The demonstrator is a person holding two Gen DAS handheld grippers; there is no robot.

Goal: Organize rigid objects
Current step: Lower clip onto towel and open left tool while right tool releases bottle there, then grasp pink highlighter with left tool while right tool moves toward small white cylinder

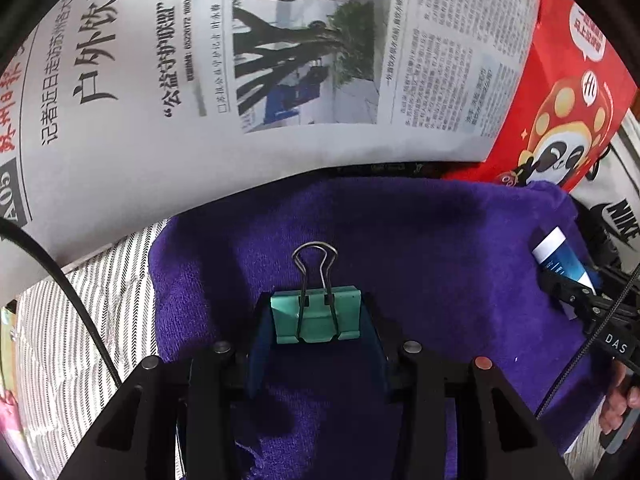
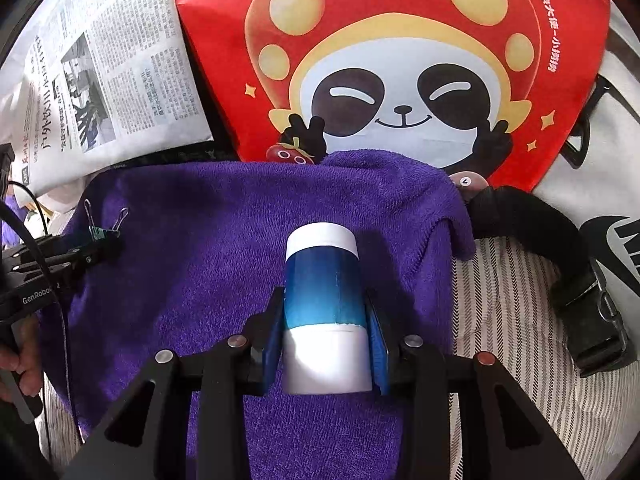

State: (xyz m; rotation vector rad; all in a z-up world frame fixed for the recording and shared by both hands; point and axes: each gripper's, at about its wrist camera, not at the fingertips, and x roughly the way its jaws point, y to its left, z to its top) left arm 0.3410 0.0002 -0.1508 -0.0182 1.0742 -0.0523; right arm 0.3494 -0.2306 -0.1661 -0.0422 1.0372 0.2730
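**Two tools, two objects held over the purple towel**

Two hand-held tools were in view, each clamped on one item above the purple towel [image 2: 256,216], which served as the reference for all positions.

Left tool [image 1: 318,322]: its blue pads were pressed against the two sides of a green binder clip [image 1: 316,316]. The clip sat between the fingertips with its wire handles pointing away from the camera. It was positioned over the towel's left part, close to the left edge as seen from the right wrist view. Contact between clip and towel could not be determined.

Right tool [image 2: 325,336]: its pads pinched a blue-and-white cylindrical container [image 2: 323,304] at the lower half of the body, white cap end pointing away from the camera. The container was over the towel's middle-right area. Whether it rested on the fabric could not be determined.

Surroundings, relative to the towel:
- A newspaper [image 1: 200,72] lay beyond its far left edge.
- A red bag with a panda print [image 2: 400,80] lay beyond its far edge, and the towel overlapped the bag's lower border.
- A black strap with a buckle [image 2: 560,264] lay just off its right side, on striped cloth [image 2: 512,320].
- A white bag with a black logo [image 2: 616,200] lay further right.
- Striped cloth extended under the towel on both sides.
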